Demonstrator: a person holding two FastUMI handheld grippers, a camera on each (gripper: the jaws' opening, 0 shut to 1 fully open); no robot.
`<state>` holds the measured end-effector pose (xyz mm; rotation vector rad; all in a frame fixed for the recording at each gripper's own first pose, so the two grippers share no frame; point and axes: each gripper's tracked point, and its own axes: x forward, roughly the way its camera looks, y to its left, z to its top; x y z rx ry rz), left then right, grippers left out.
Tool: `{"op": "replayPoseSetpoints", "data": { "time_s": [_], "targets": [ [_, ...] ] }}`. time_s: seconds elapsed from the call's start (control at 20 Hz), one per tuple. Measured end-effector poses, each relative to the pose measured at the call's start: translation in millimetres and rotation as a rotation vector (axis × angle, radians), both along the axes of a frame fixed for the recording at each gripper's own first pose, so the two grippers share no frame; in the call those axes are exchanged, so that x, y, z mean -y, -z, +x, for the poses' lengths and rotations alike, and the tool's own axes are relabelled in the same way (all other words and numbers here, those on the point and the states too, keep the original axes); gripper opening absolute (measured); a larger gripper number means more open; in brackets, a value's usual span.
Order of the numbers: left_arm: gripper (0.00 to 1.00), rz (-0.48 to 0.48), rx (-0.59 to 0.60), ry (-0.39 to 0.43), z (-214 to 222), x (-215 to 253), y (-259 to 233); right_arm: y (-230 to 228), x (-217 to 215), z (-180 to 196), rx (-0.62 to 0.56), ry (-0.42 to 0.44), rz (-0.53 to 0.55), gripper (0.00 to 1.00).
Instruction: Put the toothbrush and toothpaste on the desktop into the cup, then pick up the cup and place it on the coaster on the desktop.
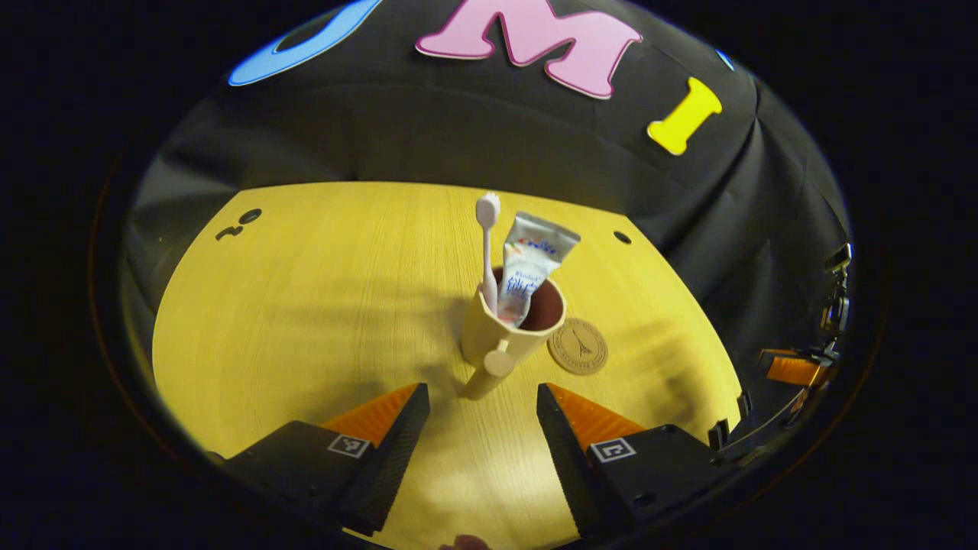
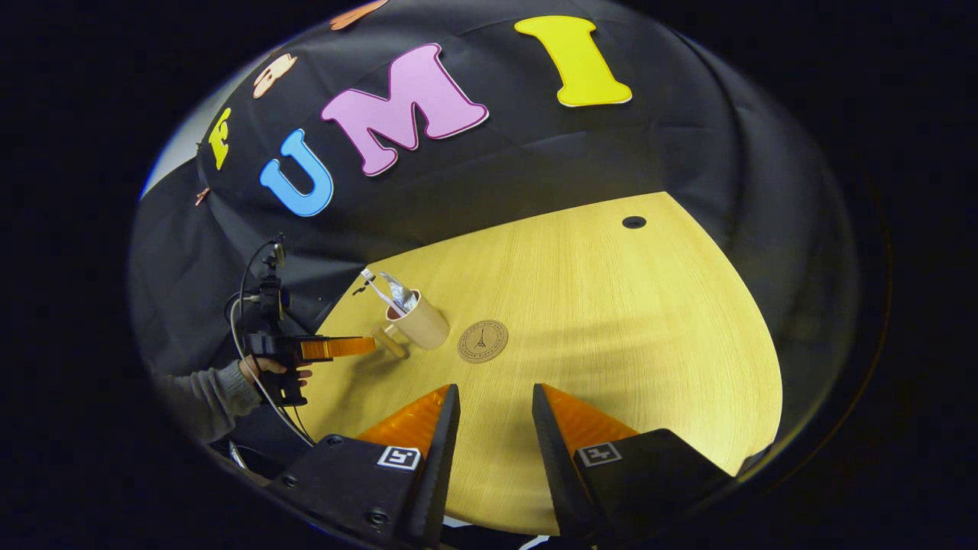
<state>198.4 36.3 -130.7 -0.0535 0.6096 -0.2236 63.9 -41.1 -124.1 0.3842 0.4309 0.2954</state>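
STEP: cup grasp | STATE: left hand-held gripper spread, handle between fingers; right hand-held gripper spread, idle | METHOD: handle is pinched squarely, cup kept upright, lowered centred onto coaster just right.

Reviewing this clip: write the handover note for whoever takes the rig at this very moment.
Left tongs: open, holding nothing, lined up with the cup's handle, not touching it.
Right tongs: open, holding nothing, hanging back over bare table.
Cup: upright on the table, next to the coaster, not on it.
Toothbrush and toothpaste: both standing in the cup.
Done: both items are in the cup.
Left: grip the cup, lift it and set it on the coaster.
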Motion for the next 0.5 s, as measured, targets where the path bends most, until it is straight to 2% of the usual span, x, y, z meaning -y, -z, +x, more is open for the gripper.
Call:
{"op": "replayPoseSetpoints", "data": {
  "time_s": [0.5],
  "targets": [
    [0.89,0.243,-0.111,0.149,35.5,2.5,24.1,9.5,29.9,-8.4,-0.018,0.061,0.030,0.59]
  ]
}}
